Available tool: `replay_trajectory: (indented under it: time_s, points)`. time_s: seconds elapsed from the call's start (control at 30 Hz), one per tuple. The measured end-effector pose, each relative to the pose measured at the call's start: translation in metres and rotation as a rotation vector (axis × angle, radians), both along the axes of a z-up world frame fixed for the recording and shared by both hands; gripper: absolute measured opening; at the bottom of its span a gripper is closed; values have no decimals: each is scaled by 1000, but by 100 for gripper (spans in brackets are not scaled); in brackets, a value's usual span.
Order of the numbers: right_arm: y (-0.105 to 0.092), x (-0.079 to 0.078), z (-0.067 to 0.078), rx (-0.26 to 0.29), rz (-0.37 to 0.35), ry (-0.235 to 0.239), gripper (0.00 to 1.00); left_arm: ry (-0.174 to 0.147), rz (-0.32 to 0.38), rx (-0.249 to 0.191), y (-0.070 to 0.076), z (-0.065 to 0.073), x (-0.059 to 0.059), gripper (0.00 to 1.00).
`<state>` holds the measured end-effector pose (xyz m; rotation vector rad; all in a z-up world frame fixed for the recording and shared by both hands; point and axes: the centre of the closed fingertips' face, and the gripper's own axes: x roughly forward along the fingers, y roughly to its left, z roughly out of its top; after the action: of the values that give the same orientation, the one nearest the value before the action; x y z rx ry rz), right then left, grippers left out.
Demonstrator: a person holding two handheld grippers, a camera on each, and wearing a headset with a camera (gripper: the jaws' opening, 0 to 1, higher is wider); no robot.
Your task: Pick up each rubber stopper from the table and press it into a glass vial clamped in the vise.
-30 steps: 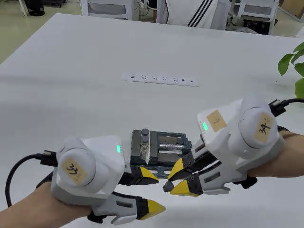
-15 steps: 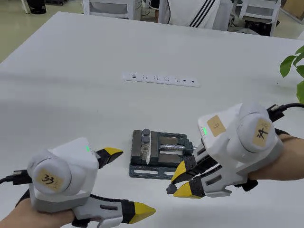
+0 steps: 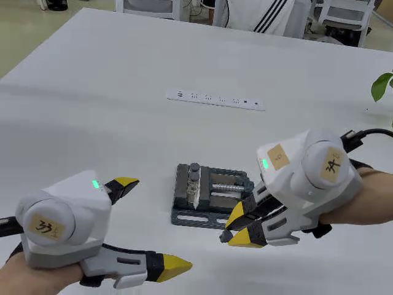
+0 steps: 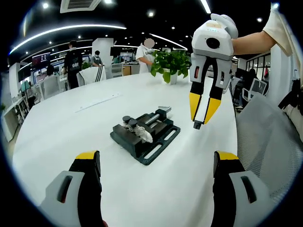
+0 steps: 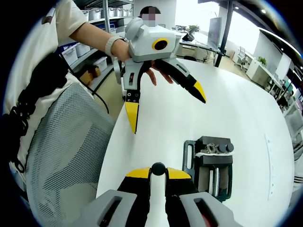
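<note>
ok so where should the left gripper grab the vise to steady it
Probably across the vise body's long sides at the screw end, coming down from above with the open left gripper: that end holds no glass, while the vials stand at the other end.

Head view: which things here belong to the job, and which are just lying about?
Job: vise, glass vials clamped in it, rubber stopper gripped by the right hand-held gripper, open left hand-held gripper.
Lying about: power strip, plant.
</note>
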<state>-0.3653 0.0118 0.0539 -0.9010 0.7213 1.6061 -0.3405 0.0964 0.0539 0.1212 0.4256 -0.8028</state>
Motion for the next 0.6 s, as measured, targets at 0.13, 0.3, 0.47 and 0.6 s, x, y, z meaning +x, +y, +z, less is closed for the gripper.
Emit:
replay_trajectory:
  time_s: [0.13, 0.3, 0.47, 0.6]
  points:
    - [1, 8, -4, -22, 20, -13, 6, -4, 6, -8, 5, 1, -2, 99]
    - [7, 23, -5, -50, 53, -34, 5, -3, 18, -5, 10, 0, -3, 99]
    - [14, 42, -3, -76, 93, -62, 5, -2, 26, -6, 10, -1, -5, 97]
    - [20, 54, 1, -97, 127, -87, 5, -6, 27, -14, 10, -1, -5, 97]
